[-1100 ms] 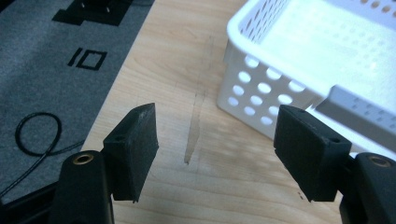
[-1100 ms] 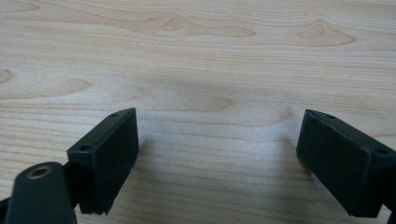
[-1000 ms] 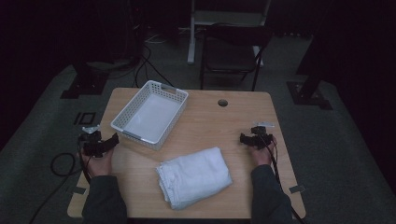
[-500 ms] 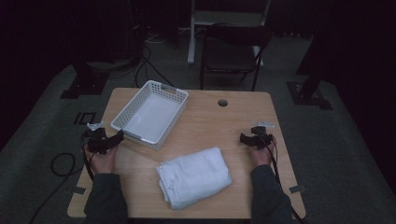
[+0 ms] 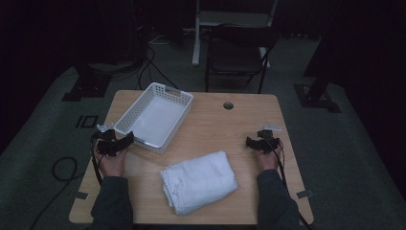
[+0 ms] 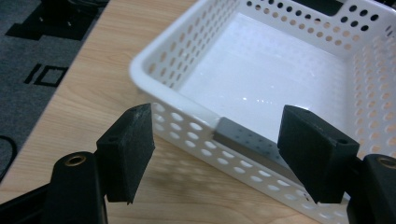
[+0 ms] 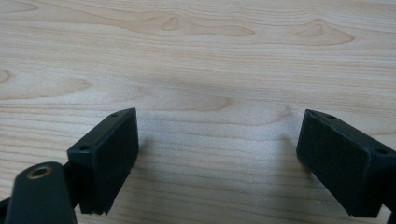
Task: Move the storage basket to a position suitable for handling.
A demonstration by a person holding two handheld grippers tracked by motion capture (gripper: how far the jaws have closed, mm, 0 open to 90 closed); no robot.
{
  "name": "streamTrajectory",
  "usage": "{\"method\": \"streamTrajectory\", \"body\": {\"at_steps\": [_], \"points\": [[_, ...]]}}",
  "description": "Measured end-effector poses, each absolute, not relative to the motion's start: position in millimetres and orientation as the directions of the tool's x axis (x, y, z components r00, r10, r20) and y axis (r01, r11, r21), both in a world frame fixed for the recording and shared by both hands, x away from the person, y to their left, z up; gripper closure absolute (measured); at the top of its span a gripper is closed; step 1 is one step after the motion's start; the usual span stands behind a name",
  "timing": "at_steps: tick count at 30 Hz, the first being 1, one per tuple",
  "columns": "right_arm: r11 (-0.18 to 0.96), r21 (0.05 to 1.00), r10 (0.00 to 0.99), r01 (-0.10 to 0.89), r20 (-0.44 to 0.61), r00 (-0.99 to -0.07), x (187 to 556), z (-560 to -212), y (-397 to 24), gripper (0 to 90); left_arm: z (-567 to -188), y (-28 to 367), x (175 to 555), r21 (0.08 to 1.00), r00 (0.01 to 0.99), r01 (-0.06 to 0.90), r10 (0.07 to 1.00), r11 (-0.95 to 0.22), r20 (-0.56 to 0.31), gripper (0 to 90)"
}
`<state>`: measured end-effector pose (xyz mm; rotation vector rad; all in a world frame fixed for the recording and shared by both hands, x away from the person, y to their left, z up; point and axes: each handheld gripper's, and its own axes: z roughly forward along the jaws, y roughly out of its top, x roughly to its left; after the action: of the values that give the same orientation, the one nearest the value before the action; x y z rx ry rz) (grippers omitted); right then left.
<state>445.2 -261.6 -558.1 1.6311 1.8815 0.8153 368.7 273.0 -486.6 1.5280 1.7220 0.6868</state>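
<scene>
A dim room surrounded the pale wooden table [image 5: 215,129]. From the high view we saw the white basket [image 5: 155,117] at the table's far left, a folded white towel [image 5: 198,181] near the front edge, our left gripper [image 5: 114,141] just beside the basket's near corner and our right gripper [image 5: 261,143] well apart on bare wood. In the left gripper view, our jaws had just been opening, nothing between them, facing the perforated plastic rim [image 6: 196,109]. We judged it light, stiff, slightly slick; that rim offered the best hold. In the right gripper view, our jaws stood spread over woodgrain.
</scene>
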Motion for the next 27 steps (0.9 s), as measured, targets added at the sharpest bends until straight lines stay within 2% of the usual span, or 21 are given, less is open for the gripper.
{"method": "streamTrajectory", "body": {"at_steps": [27], "points": [[0.094,0.727,0.990,0.680,0.004,-0.140,444.8,-558.1,-261.3,12.8,-492.9,252.3,377.1,0.777,-0.038,0.619,0.992,0.119,-0.121,25.4]]}}
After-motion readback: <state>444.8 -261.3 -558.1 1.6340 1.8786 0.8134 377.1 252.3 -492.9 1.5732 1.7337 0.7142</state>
